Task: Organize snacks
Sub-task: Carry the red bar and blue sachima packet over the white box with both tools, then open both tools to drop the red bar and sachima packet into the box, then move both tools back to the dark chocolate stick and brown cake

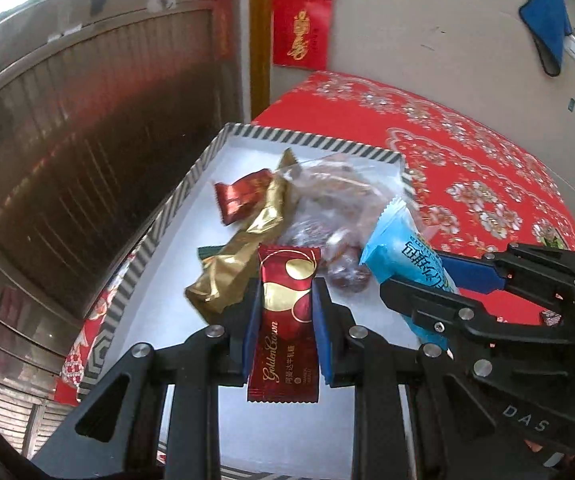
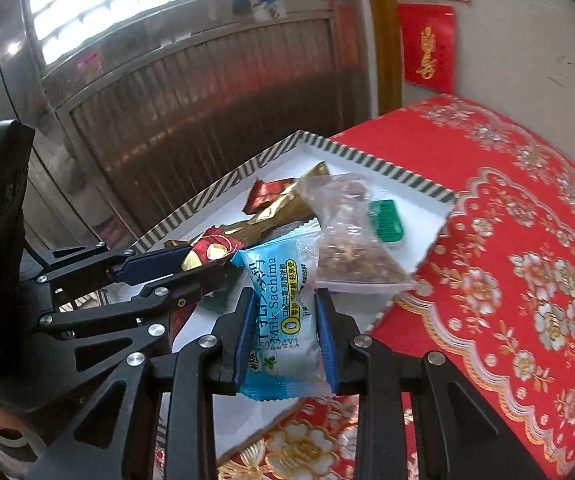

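Covering the table: red floral-patterned cloth (image 1: 467,168). Resting on it: shallow white tray with striped black-and-cream rim (image 1: 311,138), holding clear plastic bag of brown snacks (image 2: 351,236), long gold foil wrapper (image 1: 243,240), small red foil sweet (image 1: 241,196), small green packet (image 2: 385,220). Clamped in right gripper (image 2: 285,316), above tray's near corner: light-blue "Milk Sachima" snack packet (image 2: 283,312), pressed between blue pads (image 2: 327,332). Clamped in left gripper (image 1: 285,320), above tray interior: dark-red "Golden Crown" wafer packet with gold circles (image 1: 285,320), upright between blue pads (image 1: 321,328). Both grippers side by side, near each other.
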The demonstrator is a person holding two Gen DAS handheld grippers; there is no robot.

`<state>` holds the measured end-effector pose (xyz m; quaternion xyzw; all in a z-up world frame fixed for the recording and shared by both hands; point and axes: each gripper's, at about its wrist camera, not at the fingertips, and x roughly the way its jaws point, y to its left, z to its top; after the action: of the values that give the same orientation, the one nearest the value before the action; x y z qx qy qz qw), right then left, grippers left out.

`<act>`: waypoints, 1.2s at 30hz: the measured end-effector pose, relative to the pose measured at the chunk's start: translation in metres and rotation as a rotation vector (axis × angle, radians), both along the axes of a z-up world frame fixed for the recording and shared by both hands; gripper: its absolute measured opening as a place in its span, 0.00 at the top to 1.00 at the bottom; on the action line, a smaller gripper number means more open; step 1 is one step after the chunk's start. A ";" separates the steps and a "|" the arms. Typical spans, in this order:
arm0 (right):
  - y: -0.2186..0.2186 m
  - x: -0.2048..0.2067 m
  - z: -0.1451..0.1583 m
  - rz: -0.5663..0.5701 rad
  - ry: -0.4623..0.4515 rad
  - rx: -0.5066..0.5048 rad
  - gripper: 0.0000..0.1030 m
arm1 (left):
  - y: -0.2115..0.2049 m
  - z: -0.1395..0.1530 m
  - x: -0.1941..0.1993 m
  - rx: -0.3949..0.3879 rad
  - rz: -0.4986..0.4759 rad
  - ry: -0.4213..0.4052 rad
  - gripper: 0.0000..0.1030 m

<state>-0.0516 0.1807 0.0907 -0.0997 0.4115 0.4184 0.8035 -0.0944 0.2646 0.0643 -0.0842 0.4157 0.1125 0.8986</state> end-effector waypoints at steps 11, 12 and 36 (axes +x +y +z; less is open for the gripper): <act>0.020 -0.002 -0.014 0.026 0.030 -0.031 0.71 | 0.016 -0.013 -0.002 0.010 0.033 0.028 0.74; 0.022 -0.002 -0.016 0.029 0.032 -0.036 0.71 | 0.017 -0.016 -0.002 0.012 0.037 0.035 0.74; -0.019 -0.006 -0.005 -0.042 0.028 0.044 0.28 | 0.003 -0.015 -0.004 0.135 0.121 0.021 0.31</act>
<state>-0.0573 0.1619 0.0858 -0.0674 0.4152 0.4119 0.8083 -0.0982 0.2676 0.0496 -0.0474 0.4107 0.1954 0.8893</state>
